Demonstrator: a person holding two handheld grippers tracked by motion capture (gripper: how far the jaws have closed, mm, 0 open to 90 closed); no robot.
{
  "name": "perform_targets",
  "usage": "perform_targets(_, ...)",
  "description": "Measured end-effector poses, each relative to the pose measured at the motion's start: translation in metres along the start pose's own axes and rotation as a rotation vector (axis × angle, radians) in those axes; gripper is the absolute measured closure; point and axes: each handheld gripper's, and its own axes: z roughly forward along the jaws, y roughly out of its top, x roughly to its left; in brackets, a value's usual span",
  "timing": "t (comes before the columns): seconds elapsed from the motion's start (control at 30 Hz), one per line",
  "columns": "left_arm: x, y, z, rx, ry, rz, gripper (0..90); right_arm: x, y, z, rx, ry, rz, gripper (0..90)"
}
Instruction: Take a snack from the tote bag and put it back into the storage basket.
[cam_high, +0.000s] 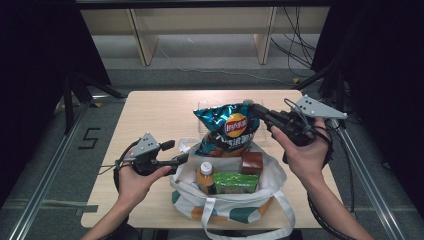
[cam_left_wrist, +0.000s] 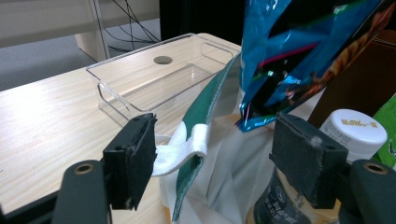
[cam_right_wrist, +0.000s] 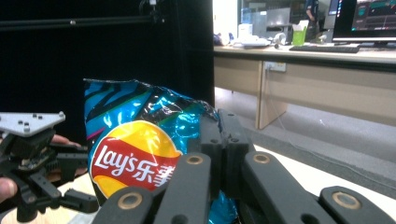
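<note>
A blue Lay's chip bag (cam_high: 227, 127) (cam_right_wrist: 135, 140) hangs upright over the far rim of a white and green tote bag (cam_high: 235, 205). My right gripper (cam_high: 250, 106) (cam_right_wrist: 224, 135) is shut on the chip bag's top right corner. At the tote's left rim my left gripper (cam_high: 179, 151) (cam_left_wrist: 215, 158) stands open. The tote's white handle strap (cam_left_wrist: 184, 147) and green rim lie between its pads, the strap against the left pad. The chip bag's lower edge (cam_left_wrist: 299, 51) hangs just beyond that gripper.
Inside the tote stand an orange-capped bottle (cam_high: 205, 175) (cam_left_wrist: 355, 130), a green box (cam_high: 237, 182) and a brown box (cam_high: 252, 161). A clear plastic tray (cam_left_wrist: 154, 79) (cam_high: 200, 117) sits behind the tote on the wooden table (cam_high: 150, 115).
</note>
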Motion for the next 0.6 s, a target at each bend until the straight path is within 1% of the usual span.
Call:
perform_targets(0.1,0.0,-0.001,0.0,0.006,0.0,-0.005,29.9,0.001,0.003,-0.001,-0.009,-0.006,0.009,90.0)
perform_targets(0.13,0.0,-0.001,0.0,0.006,0.001,-0.005,29.9,0.0,0.004,-0.001,-0.018,-0.006,-0.001,90.0)
perform_targets(0.17,0.0,-0.001,0.0,0.006,0.001,-0.003,29.9,0.002,0.005,-0.002,-0.018,-0.008,0.01,90.0)
perform_targets(0.2,0.0,-0.001,0.0,0.006,0.0,-0.002,30.0,0.002,0.006,-0.002,-0.022,-0.003,0.0,90.0)
perform_targets(0.23,0.0,-0.001,0.0,0.006,-0.001,-0.002,30.0,0.003,0.007,-0.003,-0.02,-0.008,0.007,90.0)
perform_targets(0.27,0.0,-0.001,0.0,0.005,-0.001,-0.001,30.0,0.003,0.009,-0.003,-0.034,-0.011,0.01,90.0)
perform_targets(0.3,0.0,-0.001,0.0,0.006,-0.002,-0.001,29.9,0.002,0.011,-0.004,-0.04,-0.013,-0.003,90.0)
perform_targets(0.37,0.0,-0.001,0.001,0.007,-0.002,-0.001,30.0,0.0,0.015,-0.005,-0.055,-0.02,-0.011,90.0)
perform_targets(0.4,0.0,-0.001,0.001,0.007,-0.002,-0.001,29.9,0.001,0.017,-0.006,-0.055,-0.02,0.002,90.0)
perform_targets(0.43,0.0,-0.001,0.002,0.001,-0.009,-0.003,30.0,-0.001,0.019,-0.006,-0.057,-0.024,-0.011,90.0)
perform_targets(0.47,0.0,-0.001,0.001,0.007,-0.003,-0.003,29.9,-0.002,0.021,-0.007,-0.071,-0.028,-0.016,90.0)
perform_targets(0.5,0.0,-0.002,0.001,0.007,-0.003,-0.004,30.0,-0.002,0.022,-0.007,-0.069,-0.033,0.006,90.0)
perform_targets(0.53,0.0,-0.002,0.001,0.007,-0.004,0.004,29.9,-0.003,0.024,-0.008,-0.077,-0.042,0.002,90.0)
perform_targets(0.57,0.0,-0.002,0.002,0.008,-0.004,0.002,30.0,-0.004,0.025,-0.008,-0.076,-0.044,-0.008,90.0)
perform_targets(0.6,0.0,-0.002,0.002,0.008,-0.005,0.003,30.0,-0.004,0.027,-0.009,-0.082,-0.045,-0.007,90.0)
